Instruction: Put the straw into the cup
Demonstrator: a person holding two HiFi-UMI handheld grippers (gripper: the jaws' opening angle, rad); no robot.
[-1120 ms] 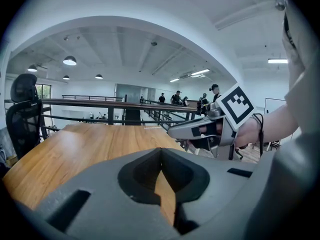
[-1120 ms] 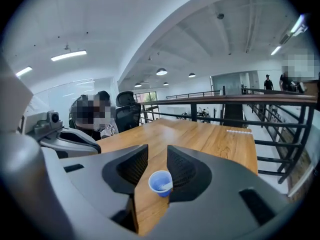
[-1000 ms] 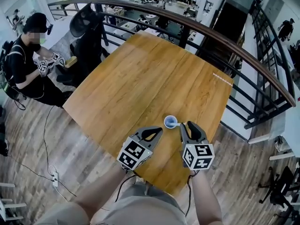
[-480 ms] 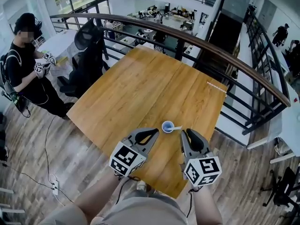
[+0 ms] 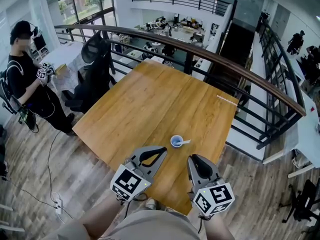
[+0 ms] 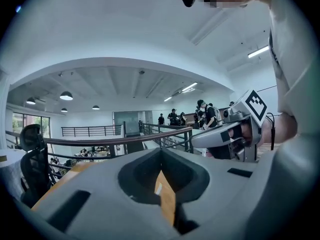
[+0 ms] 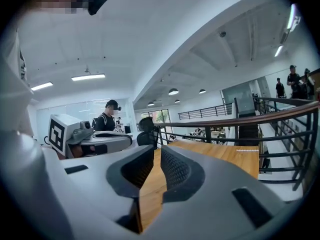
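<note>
**Head view.** A wooden floor (image 5: 40,149) carries a large wooden table (image 5: 150,99), set cornerwise, with one corner far and one near. A curved dark railing (image 5: 215,59) runs just beyond the table's far and right edges, so there is little room on that side. The left edge opens onto bare floor. A black office chair (image 5: 95,59) stands beside that edge, and a seated person (image 5: 22,64) is farther left, well apart from the table.

Most of the tabletop is bare. A thin white strip (image 5: 227,100) lies near its right corner.

The left gripper (image 5: 161,150) and the right gripper (image 5: 195,159) are held side by side over the table's near corner, with open wood between them. Both point toward the far side.

The small blue cup (image 5: 176,141) stands upright on the near part of the table. It is just beyond the gap between the two grippers and touches neither. It is closer to the right edge than to the left, with clear wood all around it.

The white straw (image 5: 186,142) sits in the cup, its free end leaning out over the right rim.

**Left gripper view.** The jaw tips meet. Nothing is between them, and only the tabletop shows through the opening behind the tips.

**Right gripper view.** The jaws have just been closing. They stand a narrow slit apart and are empty, with bare tabletop visible through the slit.
</note>
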